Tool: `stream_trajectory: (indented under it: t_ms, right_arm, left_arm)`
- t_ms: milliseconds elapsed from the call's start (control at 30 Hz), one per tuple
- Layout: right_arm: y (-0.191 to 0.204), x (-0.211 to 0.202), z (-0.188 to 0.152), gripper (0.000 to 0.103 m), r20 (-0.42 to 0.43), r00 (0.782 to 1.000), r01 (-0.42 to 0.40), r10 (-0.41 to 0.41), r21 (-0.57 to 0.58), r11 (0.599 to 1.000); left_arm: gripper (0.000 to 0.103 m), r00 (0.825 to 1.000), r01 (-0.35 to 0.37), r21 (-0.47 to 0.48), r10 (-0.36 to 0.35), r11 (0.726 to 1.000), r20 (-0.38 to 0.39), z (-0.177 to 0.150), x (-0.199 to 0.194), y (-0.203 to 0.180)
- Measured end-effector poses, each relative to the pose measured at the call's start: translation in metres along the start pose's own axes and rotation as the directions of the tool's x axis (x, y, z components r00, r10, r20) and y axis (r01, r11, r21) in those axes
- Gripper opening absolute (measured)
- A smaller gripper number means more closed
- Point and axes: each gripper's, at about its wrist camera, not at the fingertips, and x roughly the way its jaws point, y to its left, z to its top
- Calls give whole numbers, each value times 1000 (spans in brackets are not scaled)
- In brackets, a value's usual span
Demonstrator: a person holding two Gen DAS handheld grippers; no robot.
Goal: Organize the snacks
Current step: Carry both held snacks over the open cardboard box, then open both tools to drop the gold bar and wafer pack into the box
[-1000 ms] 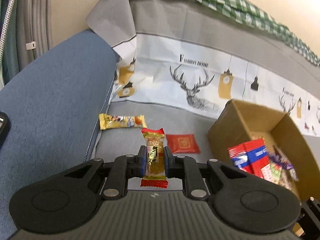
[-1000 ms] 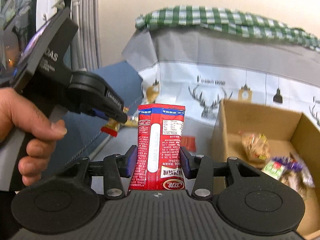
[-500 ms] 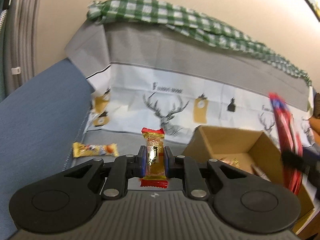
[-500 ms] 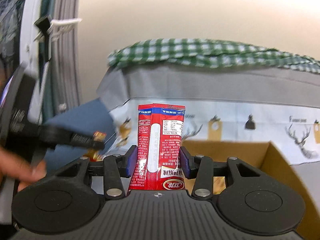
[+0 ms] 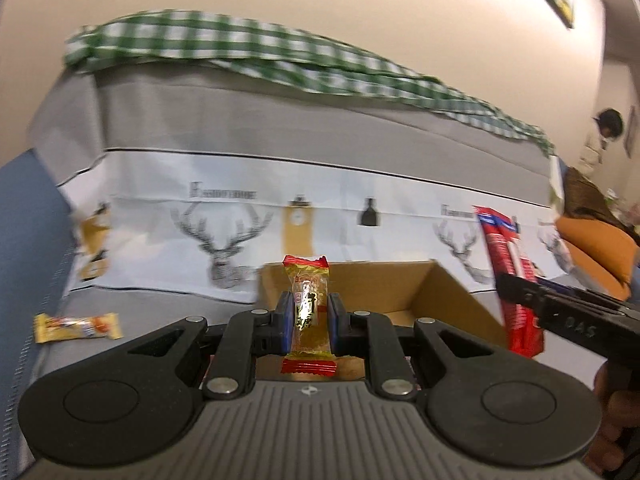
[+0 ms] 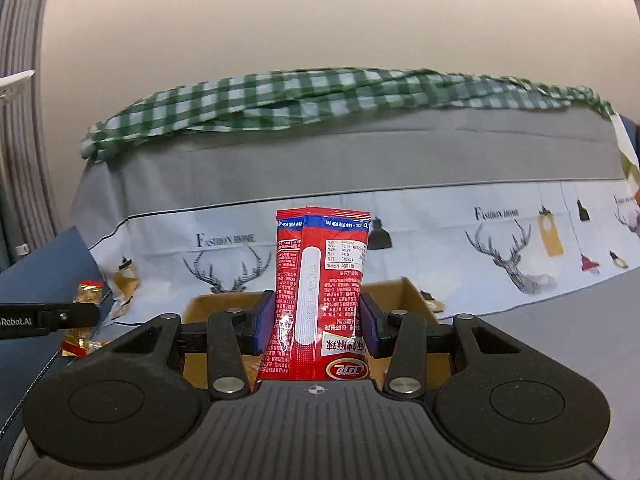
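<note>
left gripper (image 5: 310,322): clamped on a gold candy (image 5: 309,312) with red crimped ends, held upright between the blue pads, over the near wall of the cardboard box (image 5: 452,300)
right gripper (image 6: 316,322): clamped on a red sachet (image 6: 320,300), upright, print upside down, blue strip at top; seems to be two sachets overlapped
right gripper, left view: enters from right edge (image 5: 520,294), red sachet (image 5: 510,276) sticks up beside the box's right wall
left gripper, right view: black finger at left edge (image 6: 86,316) with the gold candy (image 6: 86,312) in it, left of the box
cardboard box: open top, sits on the grey sofa seat (image 5: 160,312) against the backrest; front rim visible behind right gripper (image 6: 224,304); contents mostly hidden by grippers
yellow snack bar (image 5: 76,326): lying flat on the seat near its left edge, well apart from the box
sofa cover (image 6: 440,240): grey and white, deer print and "Fashion Home" text
green checked cloth (image 6: 320,92): draped along the top of the backrest
blue armrest (image 5: 28,240): left side of sofa
image quality: left view motion-blurred
</note>
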Motion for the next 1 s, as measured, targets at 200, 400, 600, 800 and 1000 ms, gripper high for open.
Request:
stream_trajectory:
  t_ms: [200,400,600,800,1000]
  right_arm:
    - [-12,6,-4,45,-11,1000,17,-18,-39,999]
    - [-22,0,-7,45,-4,1000,28,-28,-43,999]
    - [-23,1,-10,46,-18,999,32,-33,-65,997]
    - [-21,0,-12,45,-20,999,35,-36,-64,997]
    - [-14,7,-16,62,-68,997,29,-35,-92,995]
  left_arm:
    - [18,998,57,35,-57,998,-5,-2,21,-34]
    - [18,995,102,38,-101,994,-27,-8,36,-55]
    - [18,992,123,56,-122,991,-32,-10,43,-66]
    - [18,992,123,44,-122,991,-34,-11,43,-62]
    - [43,989,127,41,-123,991,-85,-15,48,-57]
